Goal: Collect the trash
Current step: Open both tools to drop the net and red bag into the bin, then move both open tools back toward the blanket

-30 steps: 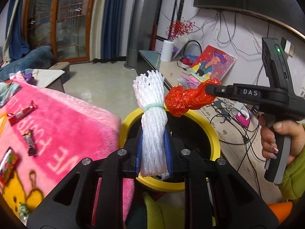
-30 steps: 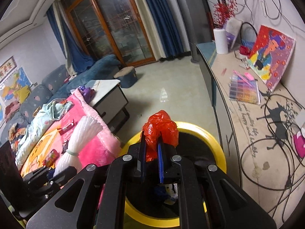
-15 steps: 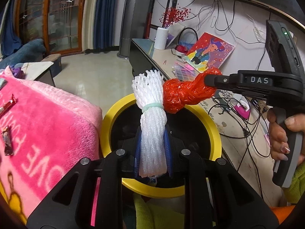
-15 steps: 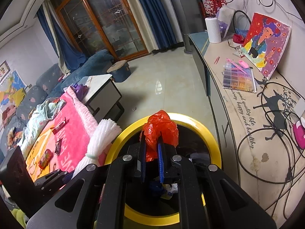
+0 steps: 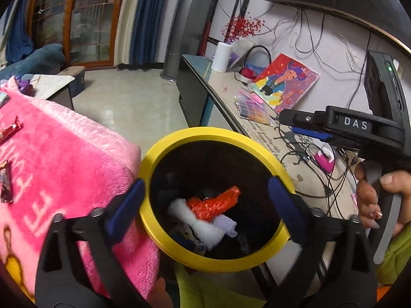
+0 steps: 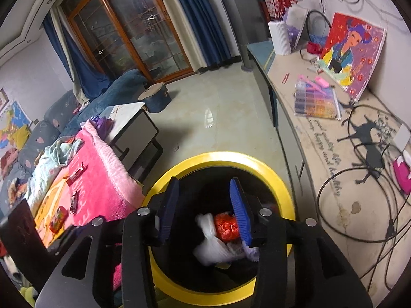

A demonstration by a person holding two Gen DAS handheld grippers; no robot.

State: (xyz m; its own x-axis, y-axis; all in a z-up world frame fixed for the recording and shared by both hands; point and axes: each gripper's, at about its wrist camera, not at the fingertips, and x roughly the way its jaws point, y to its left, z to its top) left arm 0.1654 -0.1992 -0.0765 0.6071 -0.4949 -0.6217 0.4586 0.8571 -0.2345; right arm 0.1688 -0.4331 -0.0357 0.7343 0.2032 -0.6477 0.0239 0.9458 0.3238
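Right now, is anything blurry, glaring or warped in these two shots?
Left wrist view: sharp; the red net and white foam net in the yellow-rimmed bin read clearly; fisheye bends the door frame. Right wrist view: the white foam net is smeared by motion blur; a ceiling-light glare sits on the floor tiles.

Yellow-rimmed black bin (image 5: pixel 179 251) is standing open beside the pink blanket; white foam net (image 5: pixel 203 227) is lying inside on the other trash, with the crumpled red plastic bag (image 5: pixel 215 204) resting across its upper end, touching it
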